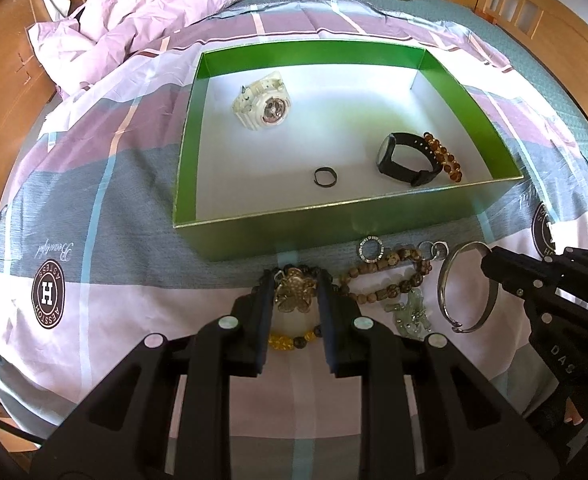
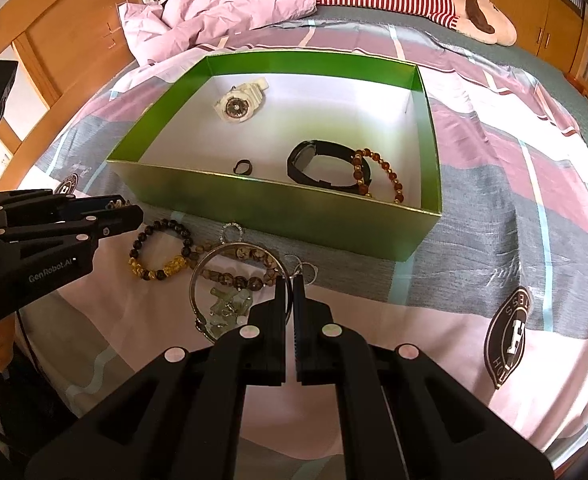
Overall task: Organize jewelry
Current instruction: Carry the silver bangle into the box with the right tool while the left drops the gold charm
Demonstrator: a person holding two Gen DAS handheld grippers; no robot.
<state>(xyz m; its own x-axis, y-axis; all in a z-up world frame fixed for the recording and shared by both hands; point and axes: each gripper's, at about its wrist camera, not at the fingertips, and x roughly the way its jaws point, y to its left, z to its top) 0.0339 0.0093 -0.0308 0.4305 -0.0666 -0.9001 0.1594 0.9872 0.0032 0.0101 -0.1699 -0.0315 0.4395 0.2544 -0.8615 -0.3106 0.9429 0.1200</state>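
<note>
A green box (image 1: 474, 92) (image 2: 286, 216) on the bed holds a white watch (image 1: 262, 106) (image 2: 240, 100), a black watch (image 1: 404, 158) (image 2: 318, 162), an amber bead bracelet (image 1: 444, 156) (image 2: 378, 174) and a small dark ring (image 1: 325, 177) (image 2: 243, 167). My left gripper (image 1: 296, 292) (image 2: 120, 210) is shut on a gold flower brooch (image 1: 294, 294), held above a black-and-yellow bead bracelet (image 1: 294, 340) (image 2: 160, 254). My right gripper (image 2: 291, 294) (image 1: 490, 260) is shut on the rim of a silver bangle (image 1: 466, 286) (image 2: 230, 256).
In front of the box lie a brown bead bracelet (image 1: 390, 276) (image 2: 250, 276), a rhinestone ring (image 1: 371, 248) (image 2: 232, 232), silver hoop earrings (image 1: 434, 249) (image 2: 306, 270) and a pale green piece (image 1: 410, 314) (image 2: 226, 304). A crumpled quilt (image 1: 134, 12) and a plush toy (image 2: 434, 4) lie behind.
</note>
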